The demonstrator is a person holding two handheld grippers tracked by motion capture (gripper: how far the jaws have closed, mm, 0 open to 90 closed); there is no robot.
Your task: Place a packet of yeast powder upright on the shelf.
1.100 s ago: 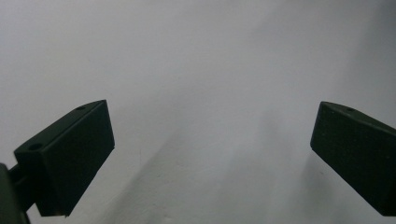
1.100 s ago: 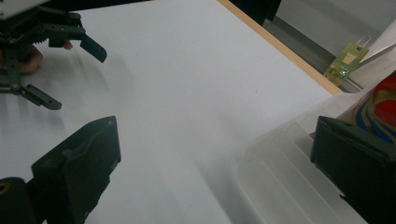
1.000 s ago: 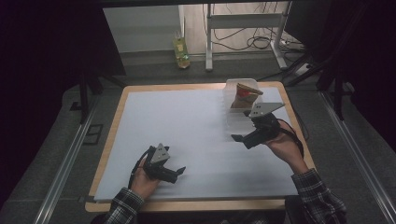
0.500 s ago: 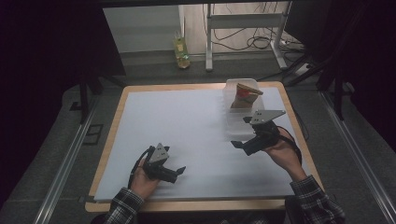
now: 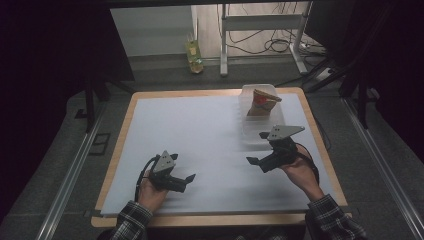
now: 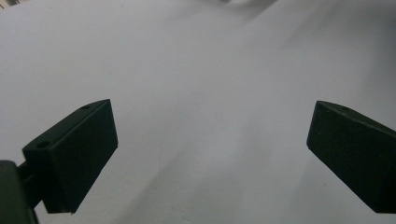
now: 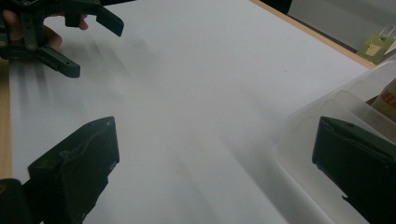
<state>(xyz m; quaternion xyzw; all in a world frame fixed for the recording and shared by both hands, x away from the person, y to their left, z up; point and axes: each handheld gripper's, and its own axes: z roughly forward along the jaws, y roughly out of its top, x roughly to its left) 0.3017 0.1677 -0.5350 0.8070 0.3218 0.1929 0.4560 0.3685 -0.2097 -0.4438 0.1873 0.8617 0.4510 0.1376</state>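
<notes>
My left gripper (image 5: 187,182) rests low over the white sheet (image 5: 200,130) near the front left, held by a hand in a plaid sleeve. Its jaws stand wide apart with nothing between them; in the left gripper view (image 6: 210,140) there is just bare sheet under them. My right gripper (image 5: 256,150) hovers at the front right, open and empty (image 7: 215,163). Just beyond it stands a clear plastic container (image 5: 260,122) holding a brown paper package (image 5: 263,100). The right gripper view has the container (image 7: 322,121) beside its right jaw and the left gripper (image 7: 60,32) far off at the upper left.
The white sheet covers a wooden board (image 5: 200,218) with a narrow wood rim. A yellow-green bag (image 5: 194,52) stands on the floor past the far edge, beside a desk frame with cables (image 5: 260,45). Dark floor lies on both sides.
My right gripper has drawn back from the container toward the near edge, staying open. The left gripper has not moved.
</notes>
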